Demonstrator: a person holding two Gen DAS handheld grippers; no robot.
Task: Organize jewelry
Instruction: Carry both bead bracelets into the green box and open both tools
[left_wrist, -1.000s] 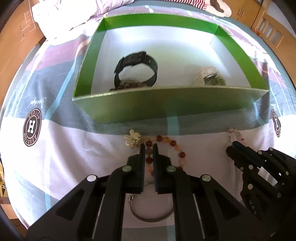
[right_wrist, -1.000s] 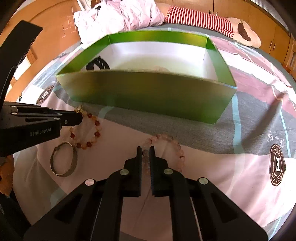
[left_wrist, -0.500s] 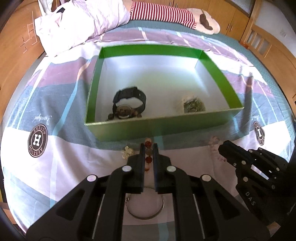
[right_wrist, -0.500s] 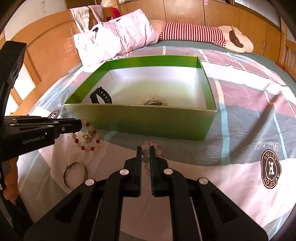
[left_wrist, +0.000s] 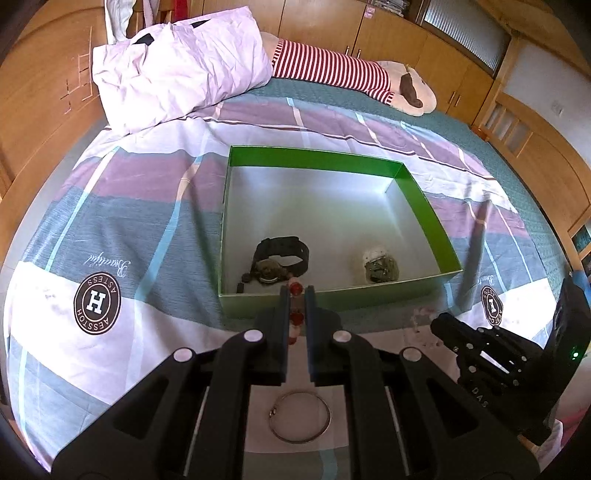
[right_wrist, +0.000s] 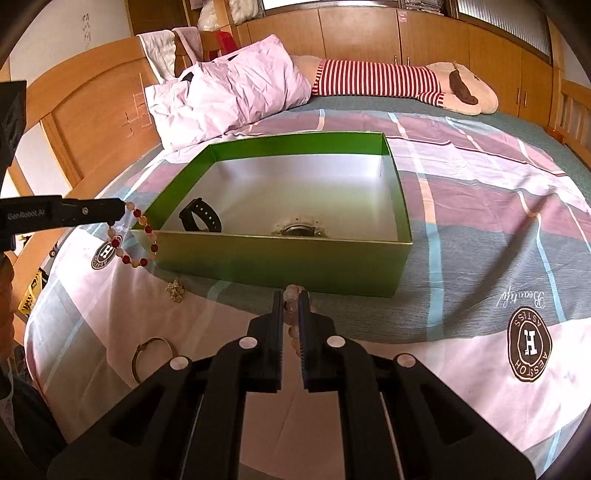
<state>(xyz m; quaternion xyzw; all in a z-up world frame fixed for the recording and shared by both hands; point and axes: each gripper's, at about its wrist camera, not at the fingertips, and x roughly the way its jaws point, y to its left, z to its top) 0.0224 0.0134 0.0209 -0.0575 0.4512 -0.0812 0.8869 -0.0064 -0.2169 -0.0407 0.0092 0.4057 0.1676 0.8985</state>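
Observation:
A green box (left_wrist: 332, 295) (right_wrist: 280, 258) with a pale floor sits on the bed. Inside lie a black watch (left_wrist: 282, 254) (right_wrist: 201, 219) and a greenish bracelet (left_wrist: 380, 267) (right_wrist: 297, 230). My left gripper (left_wrist: 296, 291) (right_wrist: 123, 211) is shut on a red-and-cream bead bracelet (left_wrist: 296, 317) (right_wrist: 135, 240), held in the air by the box's near left corner. My right gripper (right_wrist: 291, 295) (left_wrist: 439, 321) is shut on a pale pink bead bracelet (right_wrist: 291, 325), lifted in front of the box's near wall.
A metal bangle (left_wrist: 300, 417) (right_wrist: 151, 356) and a small gold flower brooch (right_wrist: 175, 291) lie on the sheet in front of the box. A pink pillow (left_wrist: 177, 62) and a striped plush toy (left_wrist: 340, 70) lie at the bed's far end.
Both grippers have risen and drawn back from the sheet, each lifting its bead bracelet. The gold brooch and metal bangle stayed on the bed.

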